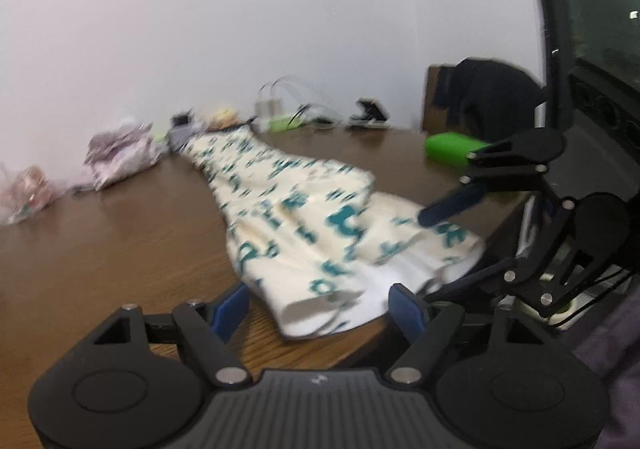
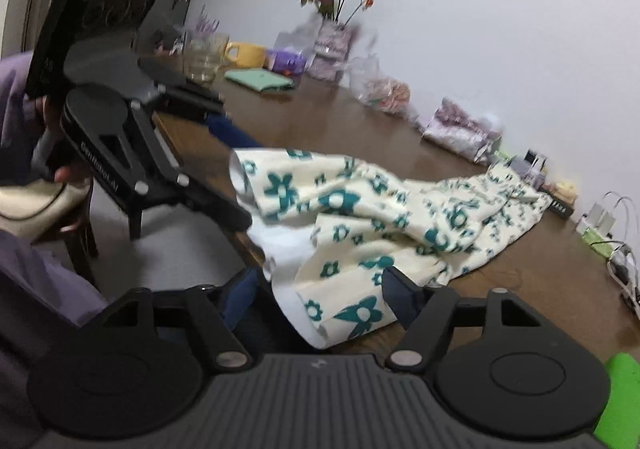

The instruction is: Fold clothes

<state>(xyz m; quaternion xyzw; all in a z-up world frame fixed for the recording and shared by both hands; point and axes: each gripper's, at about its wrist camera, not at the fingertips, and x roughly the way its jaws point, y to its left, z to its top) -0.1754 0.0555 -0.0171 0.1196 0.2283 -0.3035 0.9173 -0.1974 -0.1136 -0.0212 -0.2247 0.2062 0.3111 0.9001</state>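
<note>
Left wrist view: both grippers' jaws wide open, empty, straddling garment (image 1: 304, 217) hem lower centre; pinch corners evenly.

Two grippers, both wide open.
The left gripper (image 1: 318, 307) and right gripper (image 2: 320, 295) sit low, close together.

Illumination was soft, even and indoor; its source could not be determined. Both views showed motion blur, heaviest on the patterned garment (image 1: 304, 217) and the clutter along the white wall (image 1: 240, 9). Fisheye distortion curved the wooden table (image 2: 320, 121), with black vignetting in the corners. Shadows were faint, glare mild.
</note>
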